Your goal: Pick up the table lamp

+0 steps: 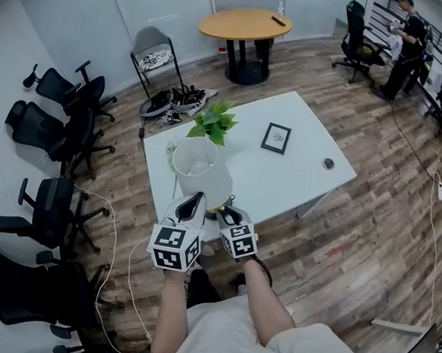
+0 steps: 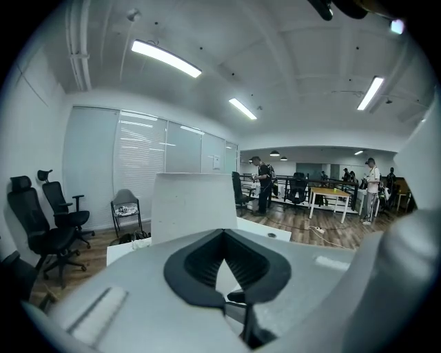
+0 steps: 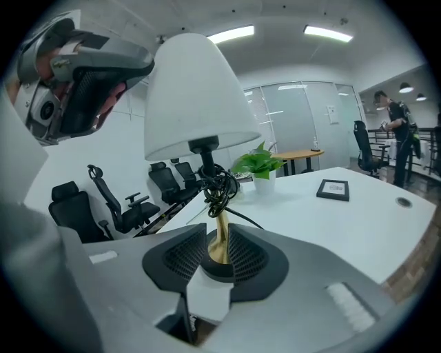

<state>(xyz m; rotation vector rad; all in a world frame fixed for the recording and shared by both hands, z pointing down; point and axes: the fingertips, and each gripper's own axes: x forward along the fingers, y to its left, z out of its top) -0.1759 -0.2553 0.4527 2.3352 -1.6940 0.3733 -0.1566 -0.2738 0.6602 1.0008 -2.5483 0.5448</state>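
Straddling the table lamp's [image 1: 203, 177] thin gold stem [image 3: 220, 238] just above its base, the right gripper [image 3: 219, 249] has its jaws partway apart, stem btwn the pads but not visibly squeezed. A black cord [image 3: 218, 186] is bundled round the stem under the white shade [image 3: 196, 96]. The left gripper [image 1: 193, 201] sits beside the shade w/ jaw tips together, nothing btwn them. The lamp stands upright at the near edge of the white table [image 1: 304, 178], potted plant [image 1: 214, 123] just behind, picture frame [image 1: 276, 138] further right.
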